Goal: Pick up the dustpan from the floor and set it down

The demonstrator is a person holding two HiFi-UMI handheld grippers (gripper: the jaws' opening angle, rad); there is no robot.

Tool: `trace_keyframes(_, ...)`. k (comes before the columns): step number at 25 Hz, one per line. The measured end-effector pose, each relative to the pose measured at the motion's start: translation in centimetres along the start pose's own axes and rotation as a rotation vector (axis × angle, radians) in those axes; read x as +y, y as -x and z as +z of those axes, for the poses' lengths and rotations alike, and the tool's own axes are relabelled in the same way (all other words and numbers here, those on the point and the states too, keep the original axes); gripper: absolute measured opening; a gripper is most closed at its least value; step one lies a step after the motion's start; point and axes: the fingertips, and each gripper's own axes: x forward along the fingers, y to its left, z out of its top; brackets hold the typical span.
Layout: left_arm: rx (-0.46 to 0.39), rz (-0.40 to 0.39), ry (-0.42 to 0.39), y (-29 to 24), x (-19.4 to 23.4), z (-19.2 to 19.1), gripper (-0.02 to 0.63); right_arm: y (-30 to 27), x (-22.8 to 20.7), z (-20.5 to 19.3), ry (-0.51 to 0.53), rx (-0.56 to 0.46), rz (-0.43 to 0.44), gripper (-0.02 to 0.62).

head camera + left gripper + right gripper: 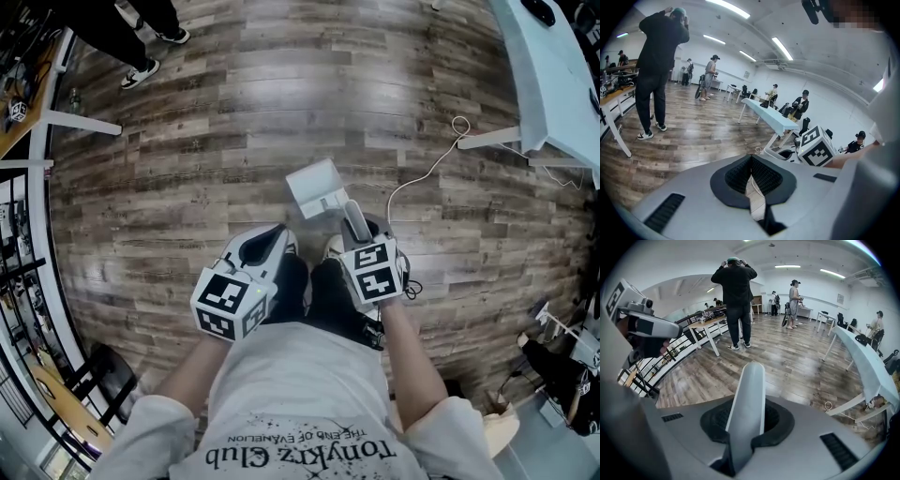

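The white dustpan (317, 187) shows in the head view over the wooden floor, just ahead of my feet. Its grey handle (356, 220) runs back into my right gripper (353, 244), which is shut on it. In the right gripper view the handle (749, 399) stands up between the jaws of the right gripper (746, 405) and ends in a rounded tip; the pan itself is hidden there. My left gripper (279, 236) hangs beside it on the left, shut with nothing in it. In its own view the left gripper (751, 160) has its black pads meeting at the tip.
A white cable (424, 173) loops on the floor to the right, near the legs of a pale table (553, 75). A desk (28, 103) and railing line the left side. Someone's shoes (141, 73) stand at the far left; several people stand further off.
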Motion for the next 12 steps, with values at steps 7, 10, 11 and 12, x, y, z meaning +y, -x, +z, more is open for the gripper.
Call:
trace_keyframes(7,0.006,0.017,0.021,-0.2,1.2,-0.1,0.023,-1.8,-0.3,0.0,0.011,0.005,-0.006,0.074)
trace_keyframes(10,0.009,0.021,0.028,-0.2,1.4,-0.3,0.023,-2.3,-0.5,-0.1,0.011,0.007,-0.011,0.074)
trace_keyframes(11,0.011,0.022,0.029,-0.2,1.5,-0.4,0.023,-2.5,-0.5,-0.1,0.011,0.008,-0.013,0.074)
trace_keyframes(12,0.014,0.023,0.030,-0.3,1.6,-0.4,0.023,-2.7,-0.6,-0.2,0.010,0.008,-0.015,0.074)
